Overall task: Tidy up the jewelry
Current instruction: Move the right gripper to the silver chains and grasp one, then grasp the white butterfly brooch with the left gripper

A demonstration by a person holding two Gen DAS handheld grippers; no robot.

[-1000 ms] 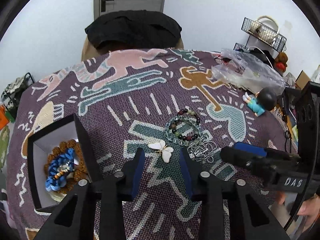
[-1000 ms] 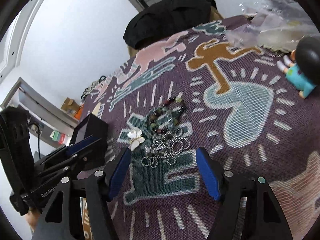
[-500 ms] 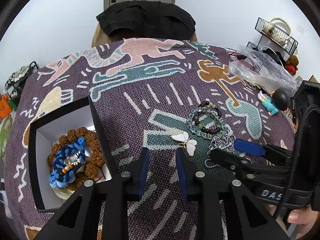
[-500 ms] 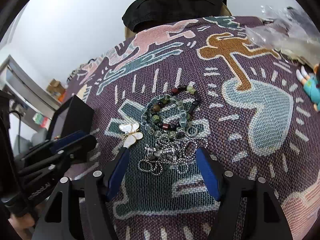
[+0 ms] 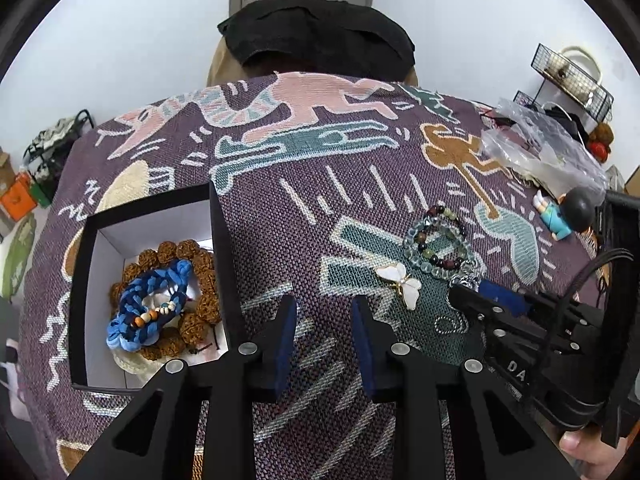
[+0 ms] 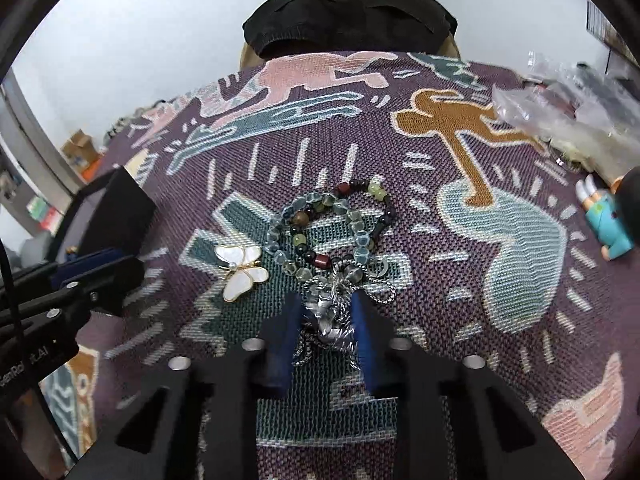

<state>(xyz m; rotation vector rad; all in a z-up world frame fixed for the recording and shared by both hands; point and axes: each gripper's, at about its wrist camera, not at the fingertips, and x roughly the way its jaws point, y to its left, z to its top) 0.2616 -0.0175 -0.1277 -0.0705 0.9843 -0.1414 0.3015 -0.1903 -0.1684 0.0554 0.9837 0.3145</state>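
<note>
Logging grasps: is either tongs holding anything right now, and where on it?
Right tongs have just been closing and now pinch the silver chain at its bunched middle, still on the cloth. Left tongs hold nothing; only bare cloth lies between their pads.

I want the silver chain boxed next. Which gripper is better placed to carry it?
Right gripper: its jaws have just been closing and its fingers pinch the silver chain. The left gripper holds nothing.

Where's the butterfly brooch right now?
The butterfly brooch lies on the patterned blanket in the right wrist view, left of the beaded bracelets, up-left of the right claw; in the left wrist view it's at.
</note>
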